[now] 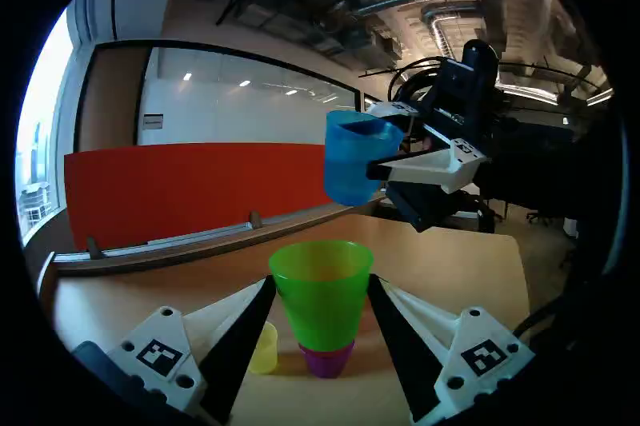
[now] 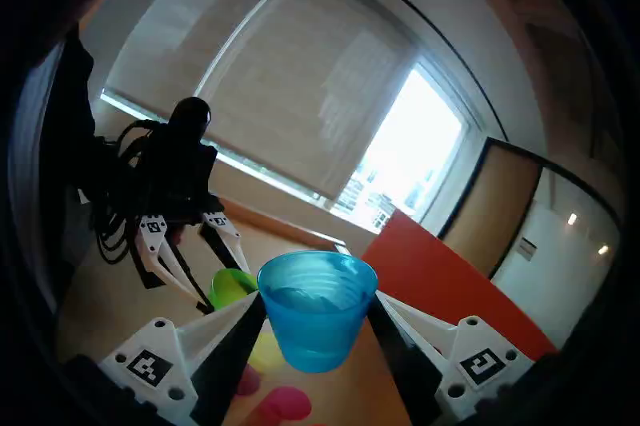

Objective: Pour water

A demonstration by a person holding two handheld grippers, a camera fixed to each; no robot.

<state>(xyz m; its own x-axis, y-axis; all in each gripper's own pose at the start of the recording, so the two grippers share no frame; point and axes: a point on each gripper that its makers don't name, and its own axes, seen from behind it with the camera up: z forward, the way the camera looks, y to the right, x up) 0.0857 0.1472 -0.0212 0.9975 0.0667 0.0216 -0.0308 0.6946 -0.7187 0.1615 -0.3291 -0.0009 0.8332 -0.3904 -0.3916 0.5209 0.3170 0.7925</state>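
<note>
— Left gripper?
— I have its fingers pressed on the green cup, upright between them; a purple cup shows just beneath.
— And the right gripper?
— It clamps the blue cup between both fingers, higher than the left gripper's tips and beyond them.

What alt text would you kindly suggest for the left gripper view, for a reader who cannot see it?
The left gripper holds a green cup over a wooden table, while farther off the right gripper holds a blue cup higher up.
</note>
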